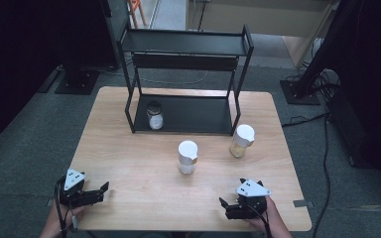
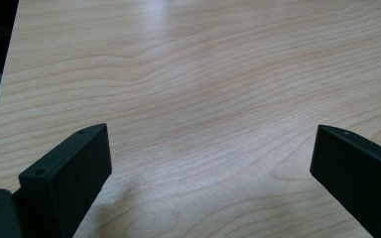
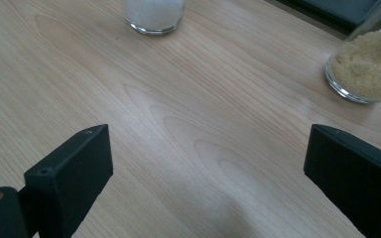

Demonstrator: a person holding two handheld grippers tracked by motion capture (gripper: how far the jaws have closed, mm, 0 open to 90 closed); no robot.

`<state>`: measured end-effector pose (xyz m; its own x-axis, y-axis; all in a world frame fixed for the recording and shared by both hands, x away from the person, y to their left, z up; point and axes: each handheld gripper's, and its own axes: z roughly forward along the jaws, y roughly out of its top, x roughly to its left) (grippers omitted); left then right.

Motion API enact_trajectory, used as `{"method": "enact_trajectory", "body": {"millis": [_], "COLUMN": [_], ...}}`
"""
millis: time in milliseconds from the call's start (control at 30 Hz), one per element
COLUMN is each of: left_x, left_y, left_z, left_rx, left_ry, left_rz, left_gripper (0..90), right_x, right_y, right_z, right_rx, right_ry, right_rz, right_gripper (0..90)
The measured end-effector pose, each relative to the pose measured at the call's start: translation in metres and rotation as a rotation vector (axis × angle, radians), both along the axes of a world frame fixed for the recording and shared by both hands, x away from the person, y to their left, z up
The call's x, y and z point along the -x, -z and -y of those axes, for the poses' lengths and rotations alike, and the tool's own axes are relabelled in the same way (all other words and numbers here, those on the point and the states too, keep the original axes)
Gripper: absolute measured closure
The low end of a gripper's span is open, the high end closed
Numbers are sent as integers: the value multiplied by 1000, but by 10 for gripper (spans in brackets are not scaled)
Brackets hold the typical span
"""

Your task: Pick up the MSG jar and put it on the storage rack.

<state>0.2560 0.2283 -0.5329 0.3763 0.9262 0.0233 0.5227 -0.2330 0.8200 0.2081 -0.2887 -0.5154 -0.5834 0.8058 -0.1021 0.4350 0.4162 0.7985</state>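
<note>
A two-tier rack (image 1: 183, 74) stands at the far middle of the table (image 1: 129, 163), and one jar (image 1: 154, 115) sits on its lower shelf, toward the left end. In front of the rack, on the tabletop, a second jar (image 1: 187, 156) stands near the centre, with a third jar (image 1: 241, 140) to its right and slightly farther back, just off the rack's right front leg, the two standing apart

- Left gripper (image 1: 104, 190) sits low by the table's near left corner, jaws spread wide, nothing between them.
- Right gripper (image 1: 224, 207) sits near the table's near edge, jaws wide apart, empty.
</note>
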Motion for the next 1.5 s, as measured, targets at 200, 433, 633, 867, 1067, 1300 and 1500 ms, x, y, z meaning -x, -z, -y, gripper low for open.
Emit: {"method": "enact_trajectory", "body": {"millis": [200,433,633,867,1067,1300,1500], "left_x": [0,0,0,0,0,0,0], "left_y": [0,0,0,0,0,0,0], "left_z": [0,0,0,0,1,1,1], "left_rx": [0,-2,-3,-4,-6,-10,-9], "left_ry": [2,3,4,5,10,13,14], "left_rz": [1,1,1,1,-1,0,-1], "left_gripper": [28,29,28,28,28,29,28], "right_x": [-1,-2,-3,-4,-4,-7,-12], "right_y": [0,0,-2,-4,-6,-7,-10], "right_z": [-9,-19,-25,-35,-45,-55,-65], "right_rx": [3,-7,-19,-32,-33,-41,-42], "right_ry": [-8,-12,-15,-19,-34,-27,-15], "right_rz": [-4,-9,-11,-26,-30,-38,-48], "right_gripper": [45,45,46,49,52,54,57]}}
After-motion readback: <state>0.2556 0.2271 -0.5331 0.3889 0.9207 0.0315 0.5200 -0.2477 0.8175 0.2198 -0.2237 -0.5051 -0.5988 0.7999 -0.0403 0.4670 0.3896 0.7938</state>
